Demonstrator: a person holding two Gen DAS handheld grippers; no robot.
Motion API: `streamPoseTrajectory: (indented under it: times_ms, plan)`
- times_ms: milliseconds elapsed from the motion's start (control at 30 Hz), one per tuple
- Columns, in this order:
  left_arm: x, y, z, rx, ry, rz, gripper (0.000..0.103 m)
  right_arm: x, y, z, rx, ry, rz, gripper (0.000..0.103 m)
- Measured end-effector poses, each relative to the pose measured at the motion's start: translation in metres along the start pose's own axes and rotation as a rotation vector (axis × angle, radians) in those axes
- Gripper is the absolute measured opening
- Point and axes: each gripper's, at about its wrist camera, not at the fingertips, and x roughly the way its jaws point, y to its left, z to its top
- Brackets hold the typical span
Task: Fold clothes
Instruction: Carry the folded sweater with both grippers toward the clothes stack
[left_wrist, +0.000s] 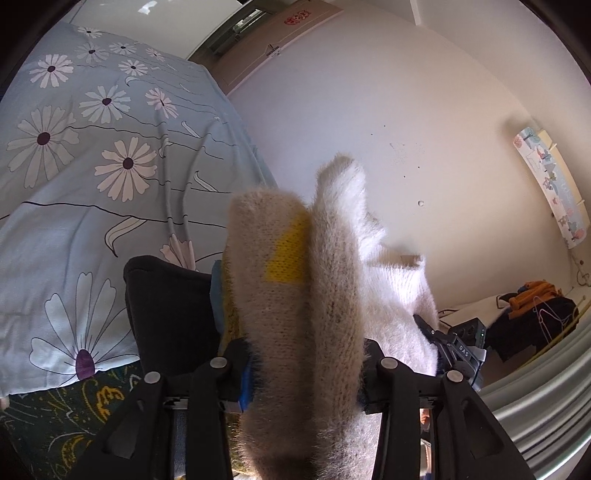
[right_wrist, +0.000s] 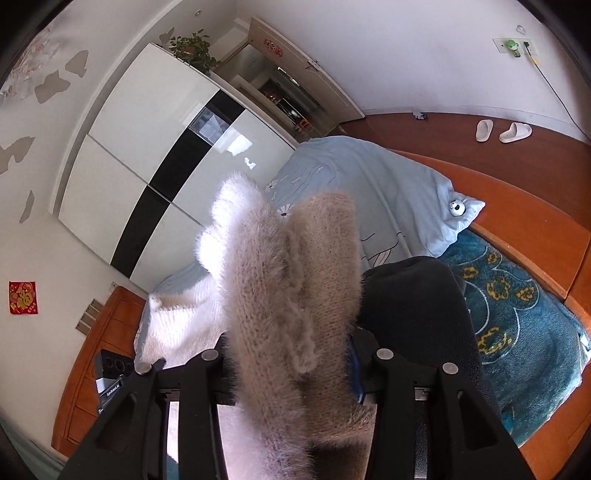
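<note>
Each of my wrist cameras looked forward between its fingers, very near the fuzzy sweater (left_wrist: 295, 314) (right_wrist: 288, 295); both showed the bed (left_wrist: 92, 184) (right_wrist: 388, 184).

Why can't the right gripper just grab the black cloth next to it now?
Probably not yet: the right gripper is already full of fuzzy sweater, bunched between its fingers. The black cloth lies close beside it.

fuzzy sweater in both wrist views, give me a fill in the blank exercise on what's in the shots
1. The left gripper is clamped on a bunched fold of the fuzzy ____ sweater.
2. A patch of ____ knit shows on the sweater in the left wrist view.
3. The light blue quilt is printed with white ____.
4. In the right wrist view a pair of white ____ sits on the wooden floor by the wall.

Missing words: beige; yellow; flowers; slippers
</note>
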Motion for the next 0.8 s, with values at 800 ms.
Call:
streamPoseTrajectory:
  times_ms: [800]
  plan:
    - [-0.009, -0.104, 0.006, 0.444, -0.033, 0.284, 0.066, -0.021, 0.116, 0.014, -0.371, -0.112, -0.327, 0.054]
